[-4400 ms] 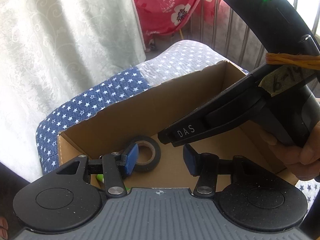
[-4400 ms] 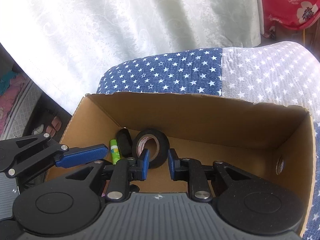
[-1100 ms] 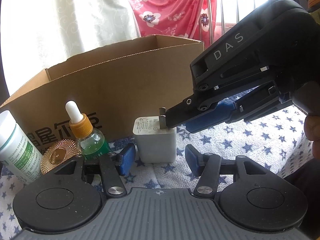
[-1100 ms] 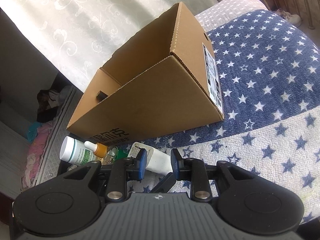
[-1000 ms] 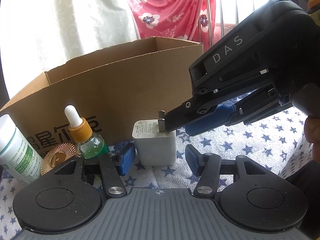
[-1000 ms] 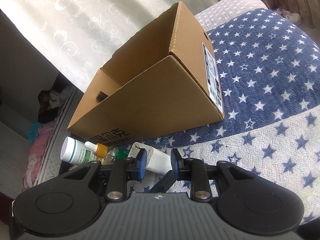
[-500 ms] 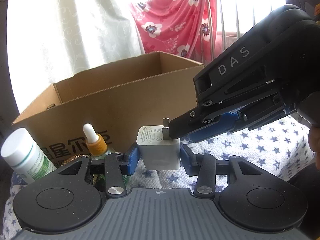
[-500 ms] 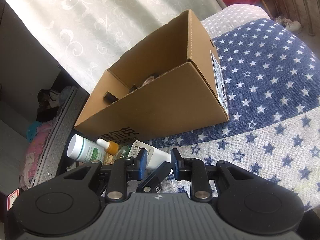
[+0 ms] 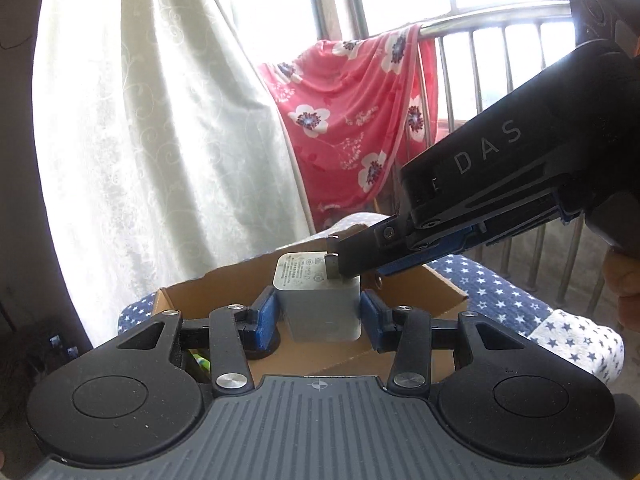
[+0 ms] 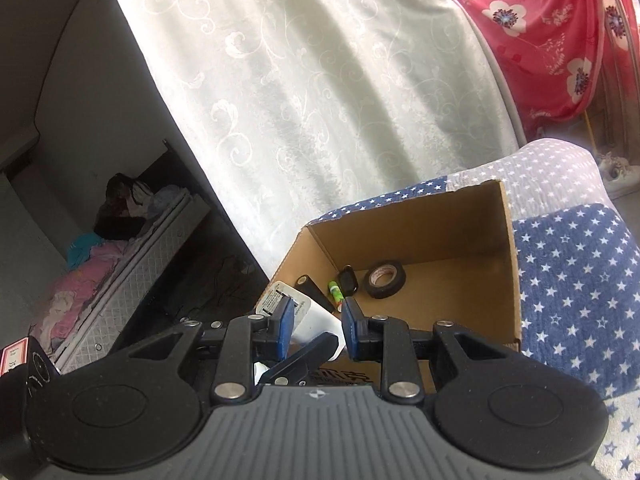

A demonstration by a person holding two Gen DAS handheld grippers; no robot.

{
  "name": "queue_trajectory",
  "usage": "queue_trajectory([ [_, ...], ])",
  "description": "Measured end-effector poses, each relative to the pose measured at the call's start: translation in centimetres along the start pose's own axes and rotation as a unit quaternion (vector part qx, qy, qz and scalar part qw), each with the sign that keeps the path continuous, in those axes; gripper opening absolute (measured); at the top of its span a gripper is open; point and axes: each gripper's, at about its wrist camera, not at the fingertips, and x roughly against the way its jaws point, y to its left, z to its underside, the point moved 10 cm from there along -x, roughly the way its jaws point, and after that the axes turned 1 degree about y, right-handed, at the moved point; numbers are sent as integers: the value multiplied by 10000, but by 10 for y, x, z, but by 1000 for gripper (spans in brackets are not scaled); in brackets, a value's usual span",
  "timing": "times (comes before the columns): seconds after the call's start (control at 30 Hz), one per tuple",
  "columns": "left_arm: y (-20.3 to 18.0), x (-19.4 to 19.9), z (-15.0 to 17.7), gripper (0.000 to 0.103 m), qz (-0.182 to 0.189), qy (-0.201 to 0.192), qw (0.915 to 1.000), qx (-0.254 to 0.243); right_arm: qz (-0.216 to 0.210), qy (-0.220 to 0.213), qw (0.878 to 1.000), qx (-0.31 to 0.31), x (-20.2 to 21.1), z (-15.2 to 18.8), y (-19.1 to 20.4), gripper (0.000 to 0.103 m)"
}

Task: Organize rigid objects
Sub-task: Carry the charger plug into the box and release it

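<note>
My left gripper (image 9: 318,318) is shut on a white plug charger (image 9: 320,304), prongs up, and holds it above the open cardboard box (image 9: 436,292). My right gripper (image 10: 314,320) hovers just above the charger (image 10: 310,318), its jaws a little apart, not pressing it; in the left wrist view it reaches in from the right (image 9: 360,256) beside the prongs. The box (image 10: 508,292) holds a roll of black tape (image 10: 385,279), a green tube (image 10: 335,293) and two small black items (image 10: 348,280).
The box sits on a blue and white star-patterned cushion (image 10: 568,280). A white curtain (image 9: 152,128) hangs behind and left. A red floral cloth (image 9: 352,120) hangs on a metal railing (image 9: 500,24) at the right.
My left gripper has closed on the charger and lifted it from the cushion to above the box. The right gripper rose with it. The bottles in front of the box are out of view.
</note>
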Motion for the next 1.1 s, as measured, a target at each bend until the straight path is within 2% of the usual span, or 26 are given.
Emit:
queue_trajectory([
  [0.17, 38, -66, 6, 43, 250, 959, 9949, 206, -83, 668, 9974, -262, -65, -21, -11, 29],
  [0.27, 53, -107, 24, 43, 304, 1637, 9856, 307, -139, 1215, 9912, -513, -109, -17, -27, 29],
  [0.37, 58, -137, 44, 43, 338, 2123, 9759, 364, -65, 1631, 9843, -675, -143, -9, -42, 29],
  [0.57, 61, -153, 67, 43, 337, 2741, 9598, 492, 91, 2204, 9711, -913, -184, 4, -69, 29],
  [0.67, 67, -157, 70, 43, 273, 2912, 9550, 490, 166, 2348, 9675, -924, -196, 8, -76, 29],
  [0.8, 68, -158, 68, 44, 334, 2978, 9528, 479, 203, 2484, 9638, -950, -207, 11, -81, 29],
  [0.97, 65, -154, 62, 44, 308, 2886, 9562, 381, 144, 2479, 9639, -959, -207, 11, -78, 29],
  [1.1, 66, -138, 52, 48, 295, 2686, 9620, 386, 126, 2238, 9699, -955, -192, 2, -75, 29],
])
